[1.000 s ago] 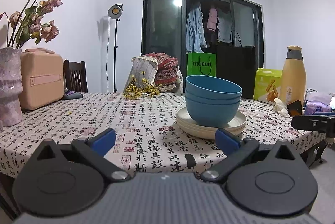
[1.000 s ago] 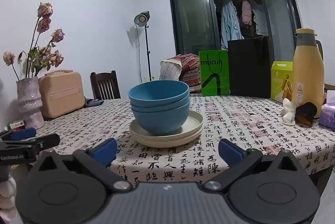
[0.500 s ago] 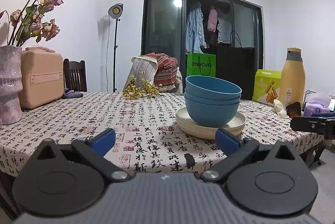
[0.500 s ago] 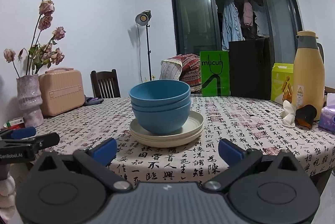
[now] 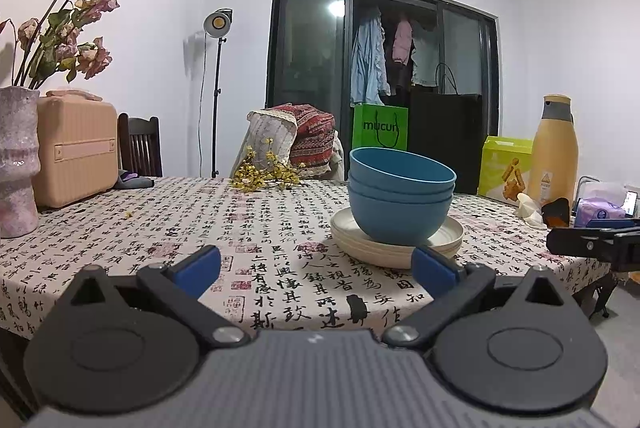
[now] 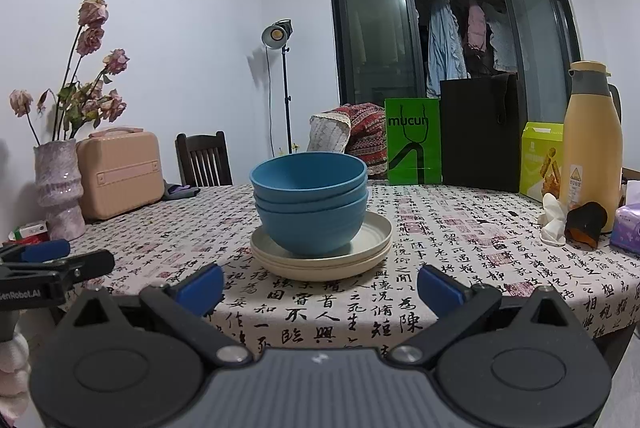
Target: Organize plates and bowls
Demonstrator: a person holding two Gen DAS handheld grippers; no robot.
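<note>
A stack of blue bowls (image 5: 401, 199) sits nested on a stack of cream plates (image 5: 348, 236) on the patterned tablecloth; it also shows in the right wrist view, bowls (image 6: 310, 201) on plates (image 6: 374, 242). My left gripper (image 5: 316, 268) is open and empty, held near the table's front edge, short of the stack. My right gripper (image 6: 320, 286) is open and empty, also in front of the stack. Each gripper shows at the edge of the other's view, the right one (image 5: 592, 242) and the left one (image 6: 56, 264).
A pink vase with dried roses (image 6: 60, 187) and a peach case (image 6: 120, 177) stand at the left. A yellow thermos (image 6: 590, 147), green box (image 6: 540, 159), tissues (image 6: 628, 228) and bags (image 6: 412, 147) stand at the right and back. Yellow flowers (image 5: 264, 175) lie at the far edge.
Both grippers have lowered slightly, so the view sits a little closer to table level. The bowls and plates have not moved.
</note>
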